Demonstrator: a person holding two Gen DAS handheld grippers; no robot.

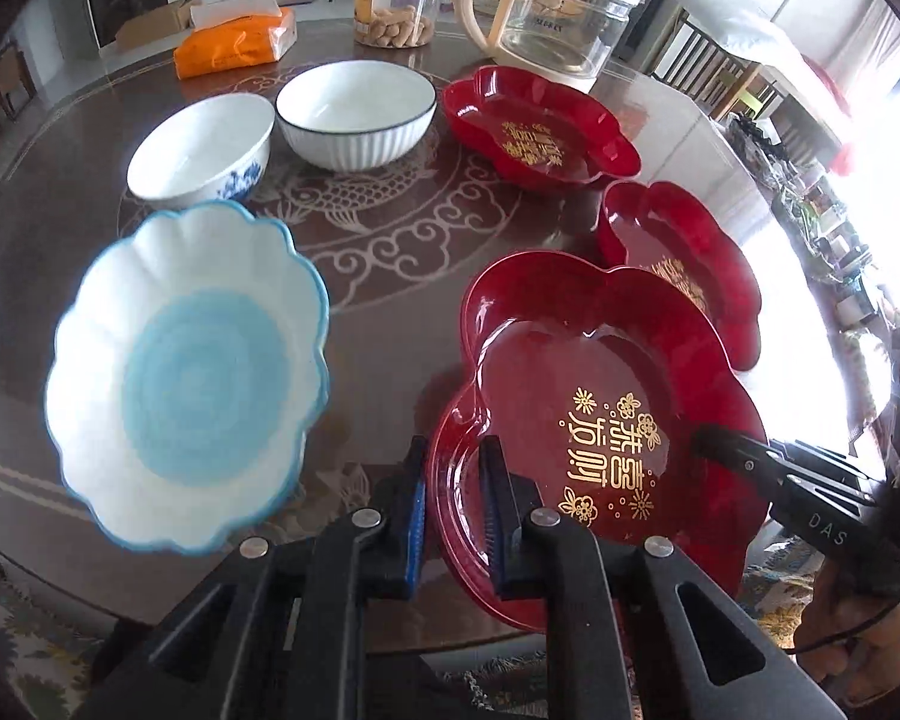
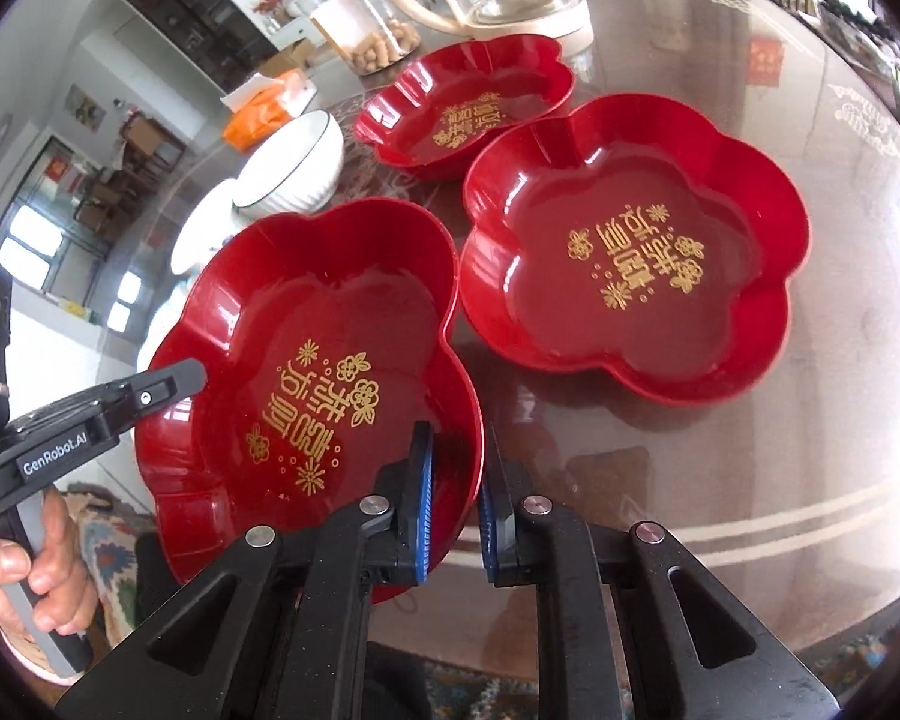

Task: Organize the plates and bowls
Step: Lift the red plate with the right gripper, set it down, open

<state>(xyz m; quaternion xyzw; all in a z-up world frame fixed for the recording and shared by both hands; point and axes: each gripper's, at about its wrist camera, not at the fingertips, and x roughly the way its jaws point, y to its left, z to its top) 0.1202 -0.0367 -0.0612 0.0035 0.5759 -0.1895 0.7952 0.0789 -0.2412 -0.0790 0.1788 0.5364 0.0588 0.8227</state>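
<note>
Both grippers pinch the same near red plate [image 2: 306, 360], which tilts above the surface [image 2: 720, 480]: the left gripper [image 1: 453, 516] has its jaws narrowed onto the plate's near-left rim, one pad inside and one outside, and the right gripper [image 2: 453, 498] clamps the rim at the opposite side the same way. Just beyond lies a second red plate [image 2: 630, 252], and behind that a third red plate [image 2: 468, 102]; none is stacked yet. To the left stand a blue scalloped bowl [image 1: 192, 372], a blue-patterned bowl [image 1: 201, 147] and a ribbed white bowl [image 1: 357, 114], all apart. By my reading the sorting has barely begun, with every piece left to stack.
</note>
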